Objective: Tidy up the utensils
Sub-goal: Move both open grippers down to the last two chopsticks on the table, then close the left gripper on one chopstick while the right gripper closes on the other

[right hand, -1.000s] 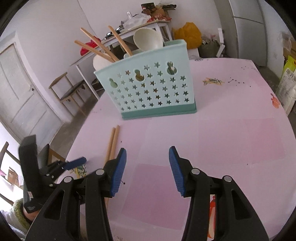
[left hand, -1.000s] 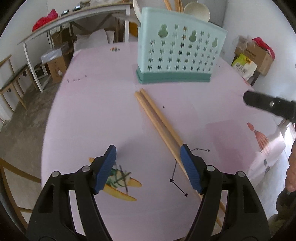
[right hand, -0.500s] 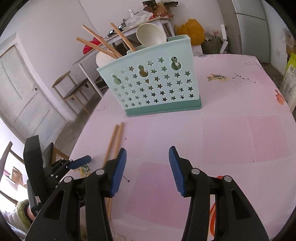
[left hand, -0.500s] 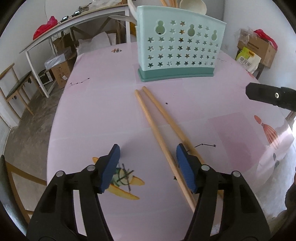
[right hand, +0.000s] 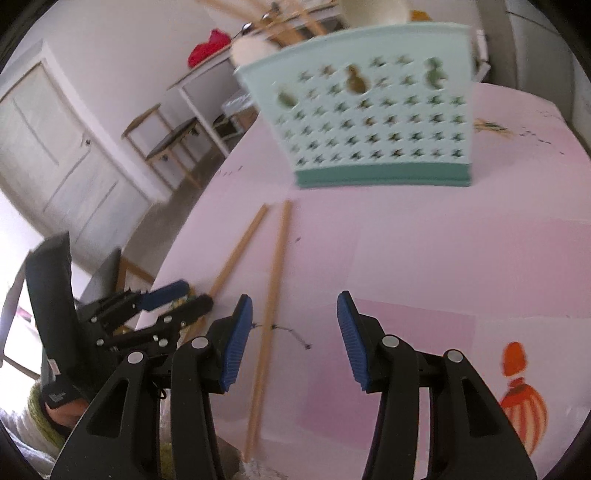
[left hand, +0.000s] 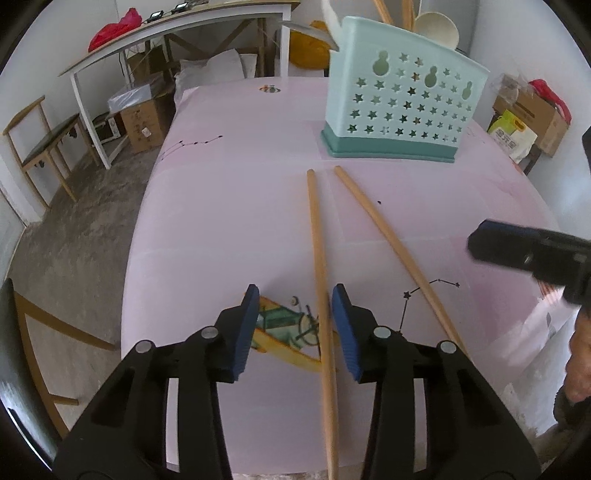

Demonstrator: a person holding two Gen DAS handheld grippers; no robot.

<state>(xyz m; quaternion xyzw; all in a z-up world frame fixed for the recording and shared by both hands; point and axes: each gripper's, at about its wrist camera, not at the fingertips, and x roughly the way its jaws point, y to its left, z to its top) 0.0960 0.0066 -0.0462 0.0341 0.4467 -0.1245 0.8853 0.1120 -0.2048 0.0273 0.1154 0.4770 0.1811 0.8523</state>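
Observation:
Two wooden chopsticks lie on the pink table (left hand: 229, 206) in front of a mint star-holed utensil basket (left hand: 402, 107) that holds more chopsticks and white spoons. My left gripper (left hand: 297, 325) is closing, low over the table. The left chopstick (left hand: 317, 243) runs between its jaws, close to the right pad (left hand: 345, 332) and clear of the left pad. The other chopstick (left hand: 391, 243) lies outside to the right. My right gripper (right hand: 295, 332) stands open and holds nothing, with one chopstick (right hand: 273, 273) just inside its left finger. The basket (right hand: 369, 122) is blurred there.
A white side table (left hand: 177, 33), a wooden chair (left hand: 40, 147) and cardboard boxes (left hand: 144, 122) stand on the floor beyond the left table edge. More boxes (left hand: 532, 114) are at the far right. A hand (left hand: 580, 376) shows at the right edge. A door (right hand: 55, 147) is on the left.
My left gripper shifted so the left chopstick now lies between its narrower jaws. The chopsticks have spread apart at their near ends. My right gripper came forward and lower toward them.

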